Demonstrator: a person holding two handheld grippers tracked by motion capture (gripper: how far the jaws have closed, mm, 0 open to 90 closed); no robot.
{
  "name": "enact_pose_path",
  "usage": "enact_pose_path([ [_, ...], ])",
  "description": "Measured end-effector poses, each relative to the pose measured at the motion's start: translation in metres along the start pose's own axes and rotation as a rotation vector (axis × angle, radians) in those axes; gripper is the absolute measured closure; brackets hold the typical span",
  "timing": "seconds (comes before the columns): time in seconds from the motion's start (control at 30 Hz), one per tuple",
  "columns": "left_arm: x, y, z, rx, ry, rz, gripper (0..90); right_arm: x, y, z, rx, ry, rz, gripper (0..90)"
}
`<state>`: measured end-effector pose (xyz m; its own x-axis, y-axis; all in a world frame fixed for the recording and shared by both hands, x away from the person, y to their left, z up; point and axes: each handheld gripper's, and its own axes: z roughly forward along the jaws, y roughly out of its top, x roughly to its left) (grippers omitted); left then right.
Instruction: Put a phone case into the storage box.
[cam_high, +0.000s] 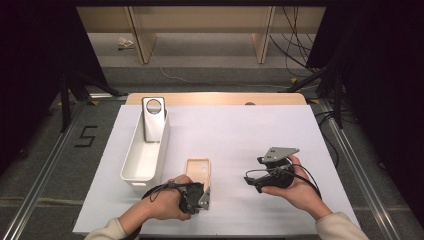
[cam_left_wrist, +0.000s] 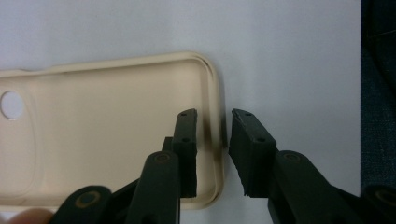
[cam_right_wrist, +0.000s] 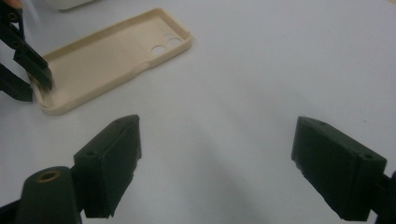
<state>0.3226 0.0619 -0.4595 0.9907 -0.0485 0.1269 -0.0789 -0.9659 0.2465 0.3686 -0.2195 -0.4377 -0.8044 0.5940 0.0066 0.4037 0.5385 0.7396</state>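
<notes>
Case: beige phone case (cam_high: 198, 171) lies flat on the white desk (cam_high: 240, 135), beside the white bin (cam_high: 145, 155).
Left gripper (cam_left_wrist: 212, 140): fingers straddle the case's end rim, small gaps showing.
Right gripper (cam_right_wrist: 217, 163): fingers spread wide, empty.

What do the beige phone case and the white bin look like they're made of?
Beige phone case: likely matte plastic or firm silicone; thin moulded rim, clean round camera cutouts, no shine. The left tool straddles its end rim.
White bin: probably smooth rigid plastic; thin uniform walls, rounded corners, a soft sheen.
</notes>
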Motion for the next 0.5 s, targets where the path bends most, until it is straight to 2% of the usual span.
enact_pose_path([
  [0.1, 0.0, 0.0004, 0.0, 0.0, 0.008, 0.004, 74.7, 0.0, 0.0, 0.0, 0.0, 0.0, 0.0, 16.8],
  [0.13, 0.0012, 0.0007, -0.0005, 0.006, 0.016, 0.02, 76.8, -0.0001, 0.0, 0.0, 0.0, 0.0, 0.0, 16.8],
  [0.2, -0.0002, 0.0005, 0.0, 0.001, 0.011, 0.008, 76.9, -0.0001, -0.0002, 0.0002, 0.001, 0.001, 0.0, 16.8],
  [0.33, -0.0008, 0.0013, -0.0001, 0.004, 0.022, 0.025, 77.9, -0.0001, -0.0003, 0.0004, 0.002, 0.003, -0.001, 16.8],
  [0.5, -0.002, 0.001, -0.0004, -0.004, 0.015, 0.034, 81.6, -0.0001, -0.0003, 0.0004, 0.002, 0.004, -0.001, 16.8],
])
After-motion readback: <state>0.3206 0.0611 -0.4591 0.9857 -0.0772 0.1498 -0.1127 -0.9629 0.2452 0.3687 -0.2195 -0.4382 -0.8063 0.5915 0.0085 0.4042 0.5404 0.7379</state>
